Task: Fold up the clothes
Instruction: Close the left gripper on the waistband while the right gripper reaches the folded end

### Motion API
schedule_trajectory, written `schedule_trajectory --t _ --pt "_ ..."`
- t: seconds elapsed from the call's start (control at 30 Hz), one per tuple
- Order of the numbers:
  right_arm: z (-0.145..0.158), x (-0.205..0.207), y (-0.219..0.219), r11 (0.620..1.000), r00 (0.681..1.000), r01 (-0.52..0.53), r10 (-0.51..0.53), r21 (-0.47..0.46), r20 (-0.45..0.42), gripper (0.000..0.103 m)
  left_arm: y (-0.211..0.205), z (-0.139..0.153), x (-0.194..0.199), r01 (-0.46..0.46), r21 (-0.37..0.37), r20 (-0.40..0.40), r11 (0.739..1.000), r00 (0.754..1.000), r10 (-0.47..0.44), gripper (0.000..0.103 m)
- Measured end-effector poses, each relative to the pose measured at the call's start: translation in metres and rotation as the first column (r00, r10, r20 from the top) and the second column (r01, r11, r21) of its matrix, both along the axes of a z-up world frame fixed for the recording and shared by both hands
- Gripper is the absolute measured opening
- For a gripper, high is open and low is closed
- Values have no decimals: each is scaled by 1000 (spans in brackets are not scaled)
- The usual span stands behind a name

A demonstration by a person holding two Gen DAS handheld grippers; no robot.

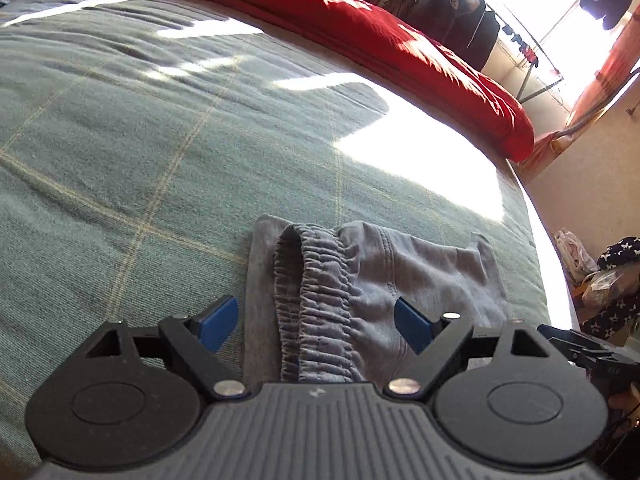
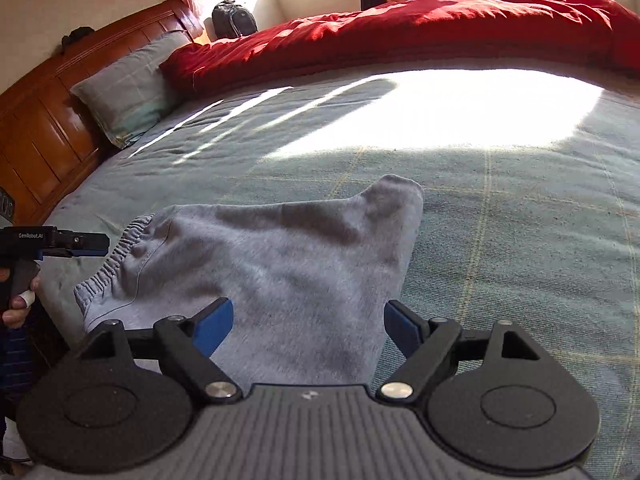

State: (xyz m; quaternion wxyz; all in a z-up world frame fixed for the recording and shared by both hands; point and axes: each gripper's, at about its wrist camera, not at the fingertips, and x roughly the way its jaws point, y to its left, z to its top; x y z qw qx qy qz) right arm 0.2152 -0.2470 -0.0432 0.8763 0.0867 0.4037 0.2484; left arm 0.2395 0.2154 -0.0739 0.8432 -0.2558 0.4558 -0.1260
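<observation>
Both claws stood released and empty: the left claw (image 1: 316, 322) hung over the waistband (image 1: 320, 280) of the grey shorts (image 2: 272, 256), the right claw (image 2: 308, 322) over their folded body. The shorts lay flat on the bed (image 2: 520, 240) just ahead of the pads, probably let go so the fold could settle

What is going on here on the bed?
A person holds a gripper in each hand over grey shorts lying on a green blanket. The left gripper hangs open over the waistband; the right gripper is open above the leg end. Neither grips the cloth. The shorts look partly folded, and a red duvet lies behind them.
</observation>
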Motion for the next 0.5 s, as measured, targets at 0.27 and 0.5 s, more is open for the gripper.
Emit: schedule_trajectory --t 0.27,0.5 --pt "-35 7 -43 978 987 85 -56 191 -150 94 12 -33 5 -2 -173 -97 985 995 -14 85" --pt "-66 42 -60 906 953 141 -15 399 -302 99 9 -45 23 42 -225 -106 973 992 -68 87"
